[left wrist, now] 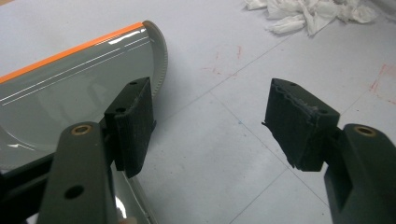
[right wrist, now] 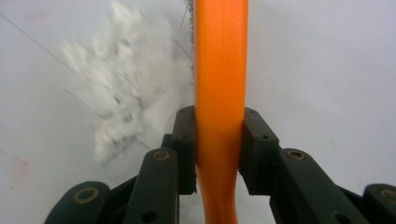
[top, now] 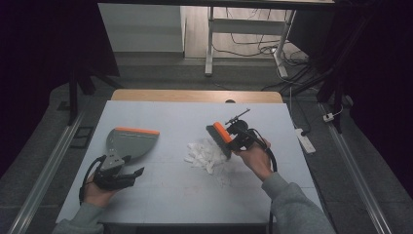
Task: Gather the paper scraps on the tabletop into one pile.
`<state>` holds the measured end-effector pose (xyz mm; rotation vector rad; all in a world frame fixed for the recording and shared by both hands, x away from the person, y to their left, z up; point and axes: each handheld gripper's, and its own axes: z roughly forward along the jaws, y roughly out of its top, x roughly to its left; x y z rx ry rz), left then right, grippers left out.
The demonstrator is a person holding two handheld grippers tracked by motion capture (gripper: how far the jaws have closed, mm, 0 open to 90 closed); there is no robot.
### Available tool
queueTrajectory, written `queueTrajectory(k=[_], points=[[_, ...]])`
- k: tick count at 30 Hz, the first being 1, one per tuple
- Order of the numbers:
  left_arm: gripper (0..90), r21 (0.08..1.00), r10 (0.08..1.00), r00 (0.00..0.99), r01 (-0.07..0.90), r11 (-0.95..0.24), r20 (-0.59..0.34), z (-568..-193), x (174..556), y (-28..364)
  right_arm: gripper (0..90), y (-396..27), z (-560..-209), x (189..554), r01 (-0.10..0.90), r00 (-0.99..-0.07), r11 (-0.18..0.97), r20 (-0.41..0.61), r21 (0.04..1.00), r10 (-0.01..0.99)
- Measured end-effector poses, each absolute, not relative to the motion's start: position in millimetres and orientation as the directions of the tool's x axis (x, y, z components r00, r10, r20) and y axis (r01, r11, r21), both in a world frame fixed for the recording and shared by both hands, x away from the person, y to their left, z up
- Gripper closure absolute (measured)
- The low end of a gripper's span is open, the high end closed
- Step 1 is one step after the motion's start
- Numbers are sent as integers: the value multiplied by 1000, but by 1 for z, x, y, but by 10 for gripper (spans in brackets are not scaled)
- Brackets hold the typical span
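On the pale grey surface [top: 165,195], the grey plastic dustpan with an orange lip [top: 130,141] lies left of centre. The heap of crumpled white paper scraps [top: 204,153] sits near the middle, well apart from the dustpan. The orange-backed hand brush with dark bristles [top: 220,137] stands at the heap's right edge, clamped in the right hand-held gripper [top: 234,141]. The left hand-held gripper [top: 139,172] rests just before the dustpan, one of its fingers [left wrist: 133,123] over the pan's near edge.
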<state>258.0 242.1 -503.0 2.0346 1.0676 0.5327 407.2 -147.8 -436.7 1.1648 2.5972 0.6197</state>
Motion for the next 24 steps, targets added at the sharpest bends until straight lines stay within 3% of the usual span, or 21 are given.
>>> queueTrajectory(k=[7,11,17,21,24], points=[[333,777,826,564,513,-365,16,-504,259,241,704,-177,-408,389,638,-639,534,-5,555,769],[334,778,826,564,513,-362,12,-504,259,241,704,-198,-403,373,662,-627,545,-17,514,779],[334,778,820,572,505,-374,22,-503,258,239,704,-209,-432,352,718,-623,560,23,413,782],[335,778,822,569,508,-370,19,-504,259,240,704,-203,-445,340,696,-661,592,39,406,749],[333,776,821,571,507,-375,23,-504,259,239,704,-200,-448,344,704,-638,570,24,424,770]])
